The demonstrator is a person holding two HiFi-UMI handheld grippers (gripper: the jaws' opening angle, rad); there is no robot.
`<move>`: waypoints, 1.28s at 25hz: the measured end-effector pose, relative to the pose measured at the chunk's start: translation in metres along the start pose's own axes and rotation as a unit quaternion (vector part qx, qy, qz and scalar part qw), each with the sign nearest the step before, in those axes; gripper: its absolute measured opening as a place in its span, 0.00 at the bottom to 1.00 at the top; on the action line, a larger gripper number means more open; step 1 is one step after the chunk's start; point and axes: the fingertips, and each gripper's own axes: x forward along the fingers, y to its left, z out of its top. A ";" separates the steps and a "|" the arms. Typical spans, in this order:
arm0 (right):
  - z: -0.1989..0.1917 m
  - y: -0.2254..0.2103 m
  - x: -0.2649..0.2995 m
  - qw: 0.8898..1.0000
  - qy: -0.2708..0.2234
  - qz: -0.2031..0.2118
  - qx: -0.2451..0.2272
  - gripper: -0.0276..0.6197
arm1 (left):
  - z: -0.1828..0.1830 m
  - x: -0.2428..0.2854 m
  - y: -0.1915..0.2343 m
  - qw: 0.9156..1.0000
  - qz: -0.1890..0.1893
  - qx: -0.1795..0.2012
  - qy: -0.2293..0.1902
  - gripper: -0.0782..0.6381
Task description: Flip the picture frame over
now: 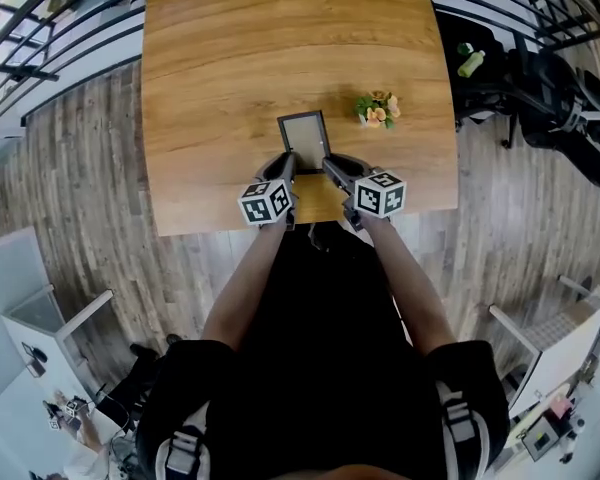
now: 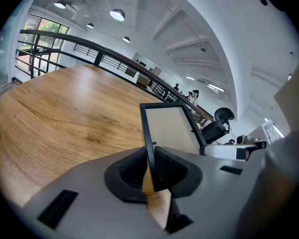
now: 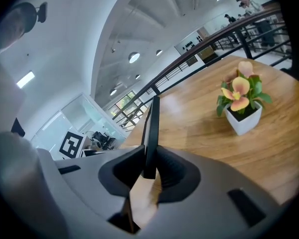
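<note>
Grey L gripper (image 1: 289, 165) & R gripper (image 1: 331, 166) each clamp a side edge of the black picture frame (image 1: 304, 136), tilted up nr the front of the wooden table (image 1: 230, 68). Small flower pot (image 1: 378, 109) sits beyond, to the right, apart

A wooden table (image 1: 230, 88) stands on a plank floor (image 1: 90, 158). A small potted flower (image 1: 378, 109) sits on the table, toward its right edge. Black railing (image 1: 30, 38) runs left of the table, and a dark chair (image 1: 565, 118) stands to its right.
</note>
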 end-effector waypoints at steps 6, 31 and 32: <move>0.001 0.008 0.014 0.999 -0.009 -0.035 -0.001 0.17 | 0.001 0.003 0.013 0.999 -0.023 0.022 0.034 0.19; 0.004 0.014 0.034 0.961 0.029 -0.168 -0.219 0.16 | 0.025 0.021 -0.028 0.981 -0.173 -0.056 0.072 0.32; 0.004 0.014 0.035 0.961 0.029 -0.167 -0.218 0.16 | 0.023 0.022 -0.028 0.980 -0.173 -0.061 0.079 0.32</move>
